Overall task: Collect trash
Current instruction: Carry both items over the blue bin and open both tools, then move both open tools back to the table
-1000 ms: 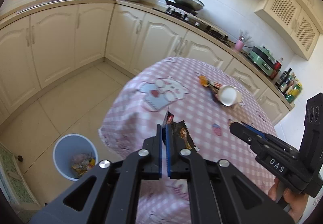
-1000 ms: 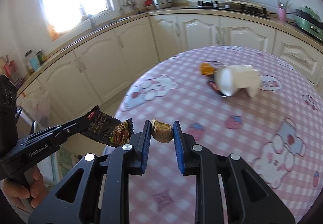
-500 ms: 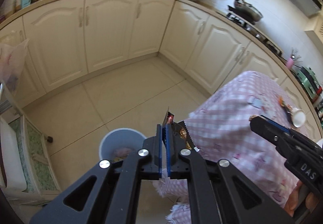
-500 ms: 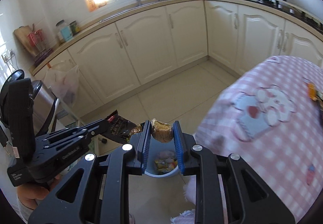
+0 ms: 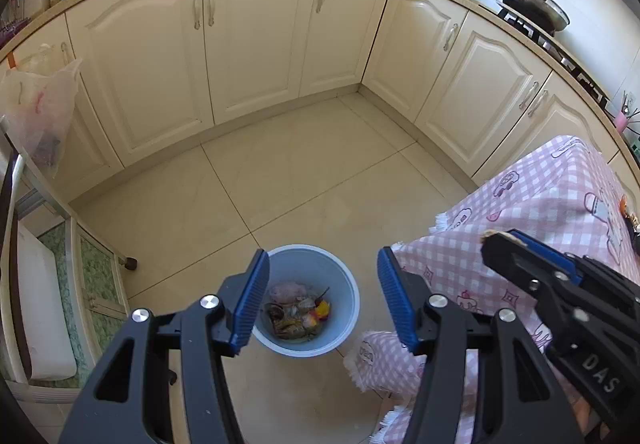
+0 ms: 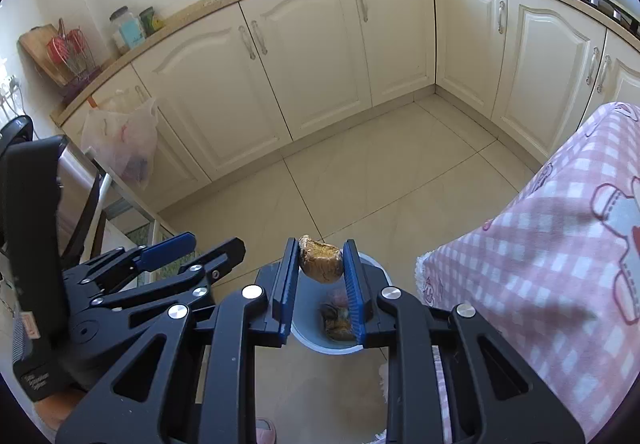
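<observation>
A pale blue bin stands on the tiled floor with mixed trash inside. My left gripper hangs right above it, its jaws opening wide, and nothing is between the blue pads. In the right wrist view the left gripper shows at the left, spread apart. My right gripper is shut on a brown food scrap above the bin, whose rim shows below the fingers. The right gripper's tip enters the left wrist view from the right.
A table with a pink checked cloth hangs close beside the bin on the right. Cream cabinets run along the back and right. A plastic bag hangs at the left above a low rack.
Both grippers have swung from over the table to above the bin and tipped down. The left jaws have opened and the dark wrapper is gone from them. The right still holds the scrap.
</observation>
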Available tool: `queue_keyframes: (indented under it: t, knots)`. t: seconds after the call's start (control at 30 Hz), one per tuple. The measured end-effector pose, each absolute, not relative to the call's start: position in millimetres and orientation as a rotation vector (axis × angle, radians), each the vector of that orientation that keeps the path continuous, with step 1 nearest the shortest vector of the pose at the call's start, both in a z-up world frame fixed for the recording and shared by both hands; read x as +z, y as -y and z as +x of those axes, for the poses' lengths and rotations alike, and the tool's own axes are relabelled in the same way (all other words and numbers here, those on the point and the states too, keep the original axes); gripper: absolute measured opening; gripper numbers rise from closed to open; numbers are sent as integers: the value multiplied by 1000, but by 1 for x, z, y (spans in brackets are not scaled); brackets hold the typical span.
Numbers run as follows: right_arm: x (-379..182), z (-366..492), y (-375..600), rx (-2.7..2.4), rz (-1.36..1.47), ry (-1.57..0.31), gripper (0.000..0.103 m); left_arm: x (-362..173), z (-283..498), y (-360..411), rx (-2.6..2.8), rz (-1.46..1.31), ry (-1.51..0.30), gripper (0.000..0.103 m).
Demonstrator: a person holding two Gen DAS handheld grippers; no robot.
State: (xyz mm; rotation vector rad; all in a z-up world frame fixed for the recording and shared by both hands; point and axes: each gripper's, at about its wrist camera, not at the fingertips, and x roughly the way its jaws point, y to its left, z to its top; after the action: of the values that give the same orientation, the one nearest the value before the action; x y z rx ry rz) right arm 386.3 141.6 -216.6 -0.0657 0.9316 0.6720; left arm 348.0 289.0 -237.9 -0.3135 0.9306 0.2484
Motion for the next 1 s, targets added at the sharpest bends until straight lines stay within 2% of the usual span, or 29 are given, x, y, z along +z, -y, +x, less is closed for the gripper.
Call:
queue_keyframes:
  t: [0.27, 0.47, 0.57, 0.8, 1.0]
  knots:
    - [-214, 388, -156, 682, -73, -917, 21, -233, 336, -298, 272, -331, -910, 56]
    - [-203, 391, -166, 701, -67, -867, 22, -220, 329, -300, 313, -309, -884, 61]
    - [-194, 389, -167, 690, -71, -807, 40, -209, 324, -299, 328, -295, -868, 63]
    - [-169, 383, -136, 662, -29, -758, 43, -177, 317, -278, 315, -261, -822, 64]
    - [-140, 369, -72, 589, 20, -706, 45, -143, 318, -229, 250, -213, -767, 66]
